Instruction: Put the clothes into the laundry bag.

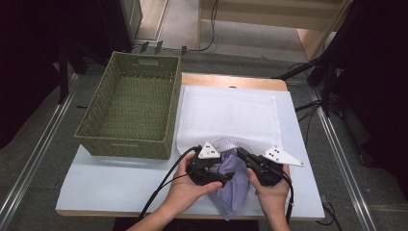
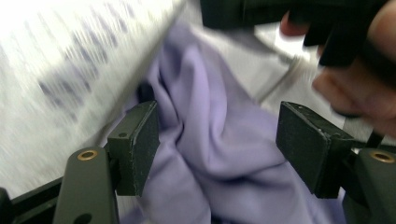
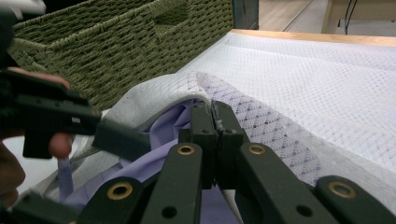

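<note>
Lavender garment (image 1: 234,185) is going into the white mesh laundry bag (image 1: 230,115); right gripper (image 3: 214,122) is pinching the bag's rim, left gripper (image 2: 217,140) gaping around fabric—push deep, keeping the mouth lifted.

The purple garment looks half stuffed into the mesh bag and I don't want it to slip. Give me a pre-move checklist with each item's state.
1. Right gripper clamped on the mesh bag opening edge: ok, jaws shut on it.
2. Left gripper gripping the purple garment: not ok, jaws open with cloth between them.
3. Bag mouth lifted: ok.
4. Garment fully inside: not ok, it hangs over the table edge.
5. Green basket empty: ok.
</note>
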### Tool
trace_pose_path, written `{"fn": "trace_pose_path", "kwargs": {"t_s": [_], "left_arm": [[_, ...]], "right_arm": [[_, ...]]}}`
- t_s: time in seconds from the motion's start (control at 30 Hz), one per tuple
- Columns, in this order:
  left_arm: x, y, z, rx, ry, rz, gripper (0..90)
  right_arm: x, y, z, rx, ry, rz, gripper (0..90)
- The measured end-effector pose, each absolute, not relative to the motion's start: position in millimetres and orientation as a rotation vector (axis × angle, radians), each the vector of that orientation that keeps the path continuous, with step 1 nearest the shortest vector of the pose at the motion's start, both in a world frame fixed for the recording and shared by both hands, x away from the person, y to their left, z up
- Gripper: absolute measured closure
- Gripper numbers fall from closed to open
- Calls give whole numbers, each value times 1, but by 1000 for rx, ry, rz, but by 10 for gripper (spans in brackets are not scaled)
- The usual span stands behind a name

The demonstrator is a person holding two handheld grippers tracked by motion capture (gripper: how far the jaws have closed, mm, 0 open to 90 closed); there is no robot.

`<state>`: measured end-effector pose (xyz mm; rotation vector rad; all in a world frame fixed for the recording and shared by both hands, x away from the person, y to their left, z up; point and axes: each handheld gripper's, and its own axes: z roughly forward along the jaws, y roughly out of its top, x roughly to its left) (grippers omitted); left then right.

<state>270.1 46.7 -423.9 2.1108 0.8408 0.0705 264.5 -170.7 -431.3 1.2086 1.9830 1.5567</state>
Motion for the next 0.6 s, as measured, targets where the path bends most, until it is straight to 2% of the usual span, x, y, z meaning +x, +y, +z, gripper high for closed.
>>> {"fn": "trace_pose_path", "kwargs": {"t_s": [0.13, 0.37, 0.47, 0.6], "left_arm": [[268, 42, -440, 2170, 844, 40, 355], [273, 30, -448, 2225, 808, -9, 644], [277, 28, -448, 2185, 829, -29, 786], [281, 29, -441, 2076, 855, 0, 831]], "right_arm": [[264, -168, -432, 1204, 1992, 1552, 900], [264, -163, -434, 1200, 2009, 1552, 899], [263, -162, -432, 1187, 2012, 1557, 900], [261, -163, -427, 1176, 2002, 1573, 900]]}}
